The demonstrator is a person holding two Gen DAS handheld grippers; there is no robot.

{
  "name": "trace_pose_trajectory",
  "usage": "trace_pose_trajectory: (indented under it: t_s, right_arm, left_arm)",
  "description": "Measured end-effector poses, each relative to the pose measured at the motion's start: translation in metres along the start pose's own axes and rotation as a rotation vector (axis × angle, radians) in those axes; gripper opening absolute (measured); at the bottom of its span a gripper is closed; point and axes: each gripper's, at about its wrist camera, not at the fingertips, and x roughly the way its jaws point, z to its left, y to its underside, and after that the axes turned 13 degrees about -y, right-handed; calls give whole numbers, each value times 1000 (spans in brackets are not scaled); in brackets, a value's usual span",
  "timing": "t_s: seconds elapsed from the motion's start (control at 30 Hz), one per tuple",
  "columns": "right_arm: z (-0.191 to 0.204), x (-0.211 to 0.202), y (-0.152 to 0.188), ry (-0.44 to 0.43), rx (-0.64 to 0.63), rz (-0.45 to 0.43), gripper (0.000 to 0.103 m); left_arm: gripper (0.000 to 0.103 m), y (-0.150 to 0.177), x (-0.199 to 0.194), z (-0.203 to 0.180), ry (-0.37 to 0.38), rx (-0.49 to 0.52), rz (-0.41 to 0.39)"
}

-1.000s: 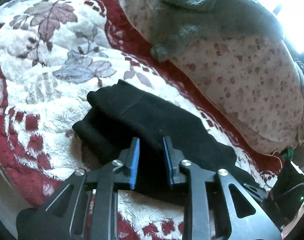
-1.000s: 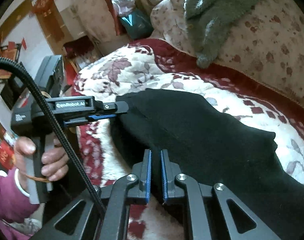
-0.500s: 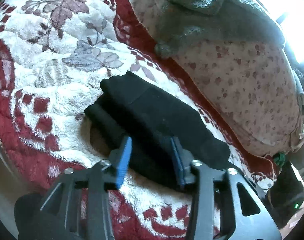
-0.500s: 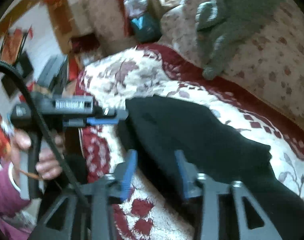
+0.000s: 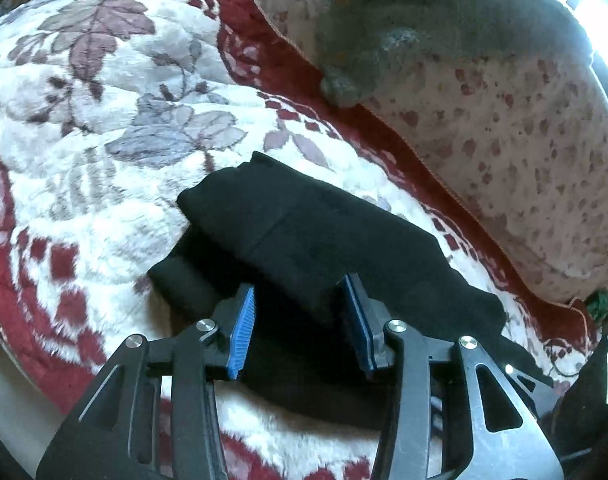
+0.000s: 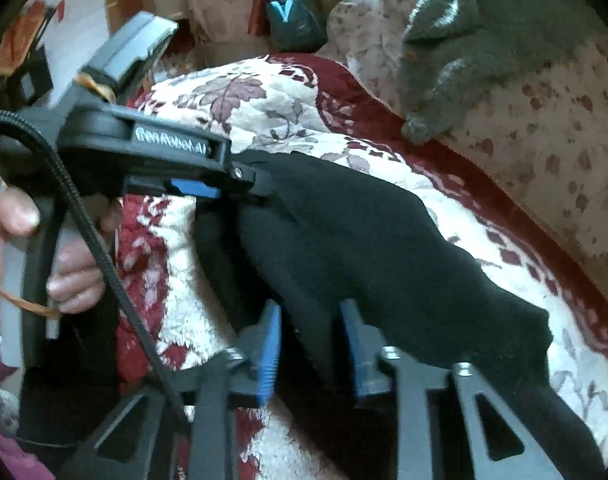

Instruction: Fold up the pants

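Observation:
The black pants (image 5: 316, 240) lie folded into a thick strip on a white and red floral blanket (image 5: 88, 128). My left gripper (image 5: 300, 320) is open, its blue pads on either side of the near edge of the pants. In the right wrist view the pants (image 6: 364, 240) run from upper left to lower right. My right gripper (image 6: 312, 352) is open with a fold of the pants between its pads. The left gripper (image 6: 240, 178) shows there from the side at the pants' left end.
A grey knitted garment (image 5: 424, 28) lies on a pale floral cushion (image 5: 524, 152) behind the pants. The blanket's red border (image 5: 32, 320) marks the near edge of the bed. A person's hand (image 6: 44, 260) holds the left gripper's handle.
Both grippers have opened from shut and let go of the pants. The pants now rest folded on the blanket. The left gripper has moved closer to the right wrist camera.

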Motion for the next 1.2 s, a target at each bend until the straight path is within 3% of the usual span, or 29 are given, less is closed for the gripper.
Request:
trace_pose_trajectory:
  t_s: [0.07,0.1,0.17,0.3,0.53,0.7,0.8,0.97,1.2]
  right_arm:
    - [-8,-2,0,-32,39,-17,11]
    - [-11,-3,0,-50,63,-23,10]
    - [-14,-8,1,-85,96,-43,8]
    - [-11,-21,1,-141,129,-77,8]
    - [2,-33,1,-181,131,-81,8]
    - [10,-16,12,-192,141,-35,8]
    - [5,0,20,-163,159,-2,8]
    - [8,-14,19,-208,185,-21,32]
    - [-7,-57,35,-202,286,-98,32]
  left_arm:
    - [37,-3,2,-2,11,-5,-17]
    - [26,-4,1,-2,9,-10,-33]
    - [15,-6,-2,-2,9,-16,-51]
    - [9,-4,-16,5,53,-42,-68]
    - [8,11,-43,27,110,-84,-82]
    - [8,28,-21,38,44,-103,-35]
    - [10,34,-21,34,12,-75,-61]
    - [18,35,-41,23,-59,-14,-120]
    - [21,40,-66,19,-87,1,-172]
